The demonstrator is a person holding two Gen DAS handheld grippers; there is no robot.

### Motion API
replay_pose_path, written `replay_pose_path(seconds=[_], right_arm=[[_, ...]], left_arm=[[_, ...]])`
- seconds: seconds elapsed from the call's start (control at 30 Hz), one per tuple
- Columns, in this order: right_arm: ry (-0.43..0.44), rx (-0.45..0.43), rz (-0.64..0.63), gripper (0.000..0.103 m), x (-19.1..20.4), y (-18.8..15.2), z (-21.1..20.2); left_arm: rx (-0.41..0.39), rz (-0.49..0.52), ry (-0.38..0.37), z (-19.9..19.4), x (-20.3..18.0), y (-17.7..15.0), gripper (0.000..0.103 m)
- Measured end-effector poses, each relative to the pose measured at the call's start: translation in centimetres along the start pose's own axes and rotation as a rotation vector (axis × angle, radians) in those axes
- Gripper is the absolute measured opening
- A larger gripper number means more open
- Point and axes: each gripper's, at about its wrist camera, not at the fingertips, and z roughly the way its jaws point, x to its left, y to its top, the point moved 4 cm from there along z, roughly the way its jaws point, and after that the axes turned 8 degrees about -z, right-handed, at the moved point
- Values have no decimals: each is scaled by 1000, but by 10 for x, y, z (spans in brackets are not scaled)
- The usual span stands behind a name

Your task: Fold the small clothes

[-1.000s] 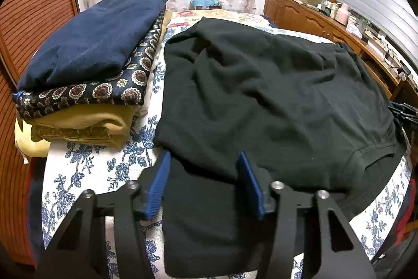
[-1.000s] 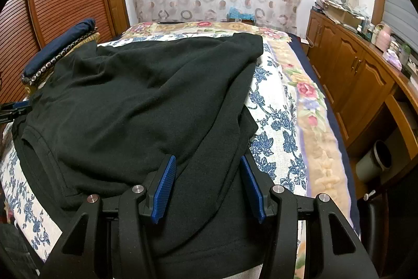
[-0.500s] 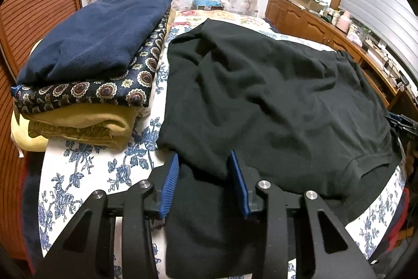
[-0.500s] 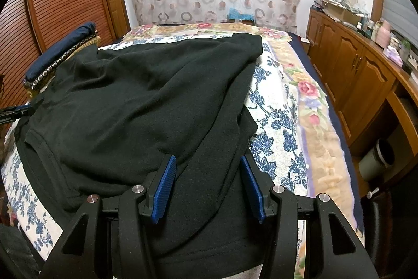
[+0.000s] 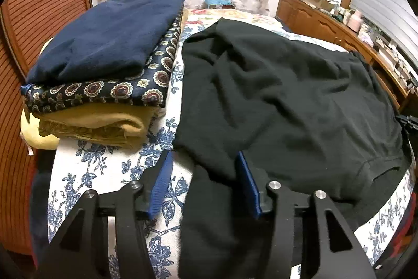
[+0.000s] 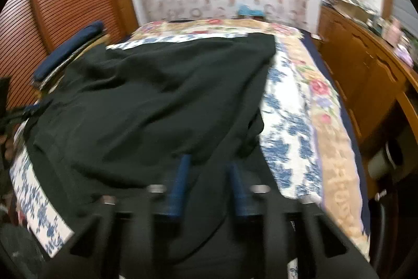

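Observation:
A black t-shirt [image 5: 287, 96] lies spread on the floral bedspread [image 5: 104, 174]; it also shows in the right wrist view [image 6: 156, 109]. My left gripper [image 5: 203, 164] is open, its jaws straddling the shirt's near sleeve at the shirt's left edge. My right gripper [image 6: 209, 166] is over the shirt's near right sleeve, its jaws narrowed with black cloth between them; the view is blurred and I cannot tell if they pinch it.
A stack of folded clothes [image 5: 104, 56], navy on top, patterned, then yellow, sits left of the shirt. A wooden louvred wardrobe [image 6: 65, 4] stands at the left. A wooden dresser [image 6: 365, 69] with clutter runs along the right of the bed.
My left gripper narrowed, then opened wider and shifted slightly left at the sleeve. My right gripper's jaws have closed in over the sleeve and the view has blurred with motion.

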Motion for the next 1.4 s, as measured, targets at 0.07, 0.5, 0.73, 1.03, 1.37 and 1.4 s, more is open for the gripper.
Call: replay_pose_path(seconds=[0.07, 0.5, 0.73, 1.03, 1.37, 1.4], right_arm=[[-17, 3, -38, 4, 4, 0, -2], [-29, -27, 13, 13, -8, -9, -9], [-71, -34, 27, 39, -9, -12, -24], [-66, -100, 27, 39, 2, -13, -43], [-70, -166, 36, 39, -5, -16, -63], [-71, -171, 38, 39, -6, -16, -65]], left_arm=[[4, -2, 2, 1, 1, 2, 53], [3, 6, -72, -1, -7, 4, 6], [-124, 35, -203, -36, -39, 22, 6], [-146, 143, -370, -48, -126, 65, 5], [-132, 306, -533, -68, -240, 80, 5], [-123, 322, -564, -73, -254, 80, 5]])
